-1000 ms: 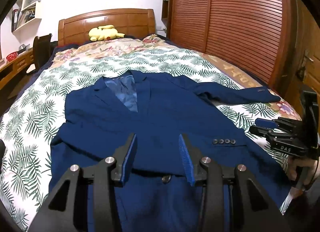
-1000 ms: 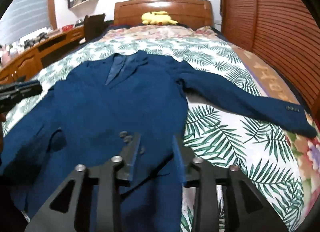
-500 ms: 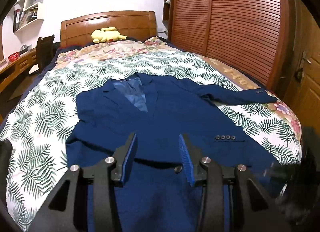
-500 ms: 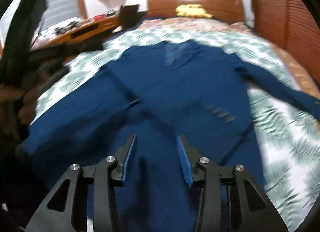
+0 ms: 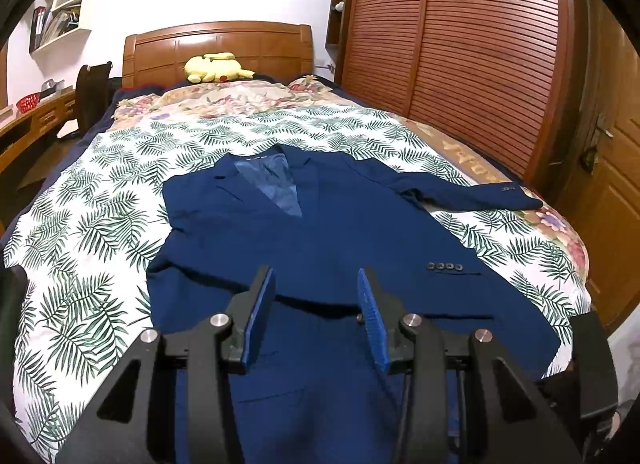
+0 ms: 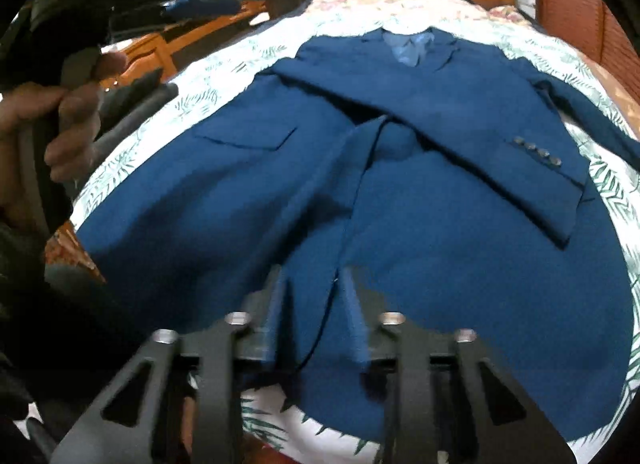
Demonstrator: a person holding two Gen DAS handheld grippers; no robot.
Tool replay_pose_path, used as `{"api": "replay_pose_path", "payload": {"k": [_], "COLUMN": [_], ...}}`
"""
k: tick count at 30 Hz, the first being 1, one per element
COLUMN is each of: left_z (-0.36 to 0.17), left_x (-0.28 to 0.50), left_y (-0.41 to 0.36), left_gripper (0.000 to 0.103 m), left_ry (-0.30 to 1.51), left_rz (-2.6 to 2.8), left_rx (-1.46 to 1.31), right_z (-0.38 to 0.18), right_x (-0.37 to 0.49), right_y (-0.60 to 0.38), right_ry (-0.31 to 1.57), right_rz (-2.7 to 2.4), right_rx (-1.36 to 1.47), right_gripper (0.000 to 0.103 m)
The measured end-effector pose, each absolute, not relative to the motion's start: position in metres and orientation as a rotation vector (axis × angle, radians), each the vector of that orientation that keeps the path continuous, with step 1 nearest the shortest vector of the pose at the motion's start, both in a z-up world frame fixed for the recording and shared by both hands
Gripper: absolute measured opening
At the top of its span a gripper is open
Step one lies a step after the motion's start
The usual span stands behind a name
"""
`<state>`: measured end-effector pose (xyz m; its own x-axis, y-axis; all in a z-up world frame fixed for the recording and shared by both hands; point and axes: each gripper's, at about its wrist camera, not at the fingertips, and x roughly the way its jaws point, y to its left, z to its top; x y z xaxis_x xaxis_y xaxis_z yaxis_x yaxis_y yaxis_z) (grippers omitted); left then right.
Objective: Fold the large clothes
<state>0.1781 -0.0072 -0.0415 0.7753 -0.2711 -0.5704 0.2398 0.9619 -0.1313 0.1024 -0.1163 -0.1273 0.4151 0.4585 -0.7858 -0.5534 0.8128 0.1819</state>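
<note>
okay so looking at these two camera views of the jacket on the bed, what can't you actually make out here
- Jacket hem: in the left wrist view, hidden behind the left gripper, whose jaws stand open.
- Right wrist view: motion blur smears the right gripper, so whether its fingers touch the cloth is unclear.
- Shelf contents: left wrist view, too small to identify.
- Far sleeve: right wrist view, its cuff cut off by the frame edge.

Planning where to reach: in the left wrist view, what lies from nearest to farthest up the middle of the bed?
Left gripper → blue suit jacket → palm-leaf bedspread → floral pillow → yellow plush toy → wooden headboard.
</note>
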Motion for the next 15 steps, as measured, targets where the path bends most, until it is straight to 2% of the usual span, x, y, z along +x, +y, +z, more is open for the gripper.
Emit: {"api": "replay_pose_path", "payload": {"k": [2, 8, 13, 15], "left_z": [-0.042, -0.043, -0.047, -0.049], "left_x": [0.178, 0.18, 0.184, 0.187], "left_y": [-0.006, -0.006, -0.018, -0.025], "left_gripper": [0.042, 0.042, 0.041, 0.041], "left_ry": [0.63, 0.634, 0.647, 0.65], "left_rz": [-0.274, -0.283, -0.295, -0.303], "left_rx": [-0.052, -0.063, -0.045, -0.037], "right_z": [-0.123, -0.088, -0.085, -0.085], "right_x": [0.098, 0.08, 0.078, 0.081], "right_y": [-0.117, -0.127, -0.148, -0.161], "right_ry": [0.939, 0.822, 0.832, 0.83], "right_rz": [0.636, 0.579, 0.51, 0.465], "right_rx": [-0.117, -0.142, -0.126, -0.139], "right_gripper": [0.003, 0.003, 0.007, 0.013]}}
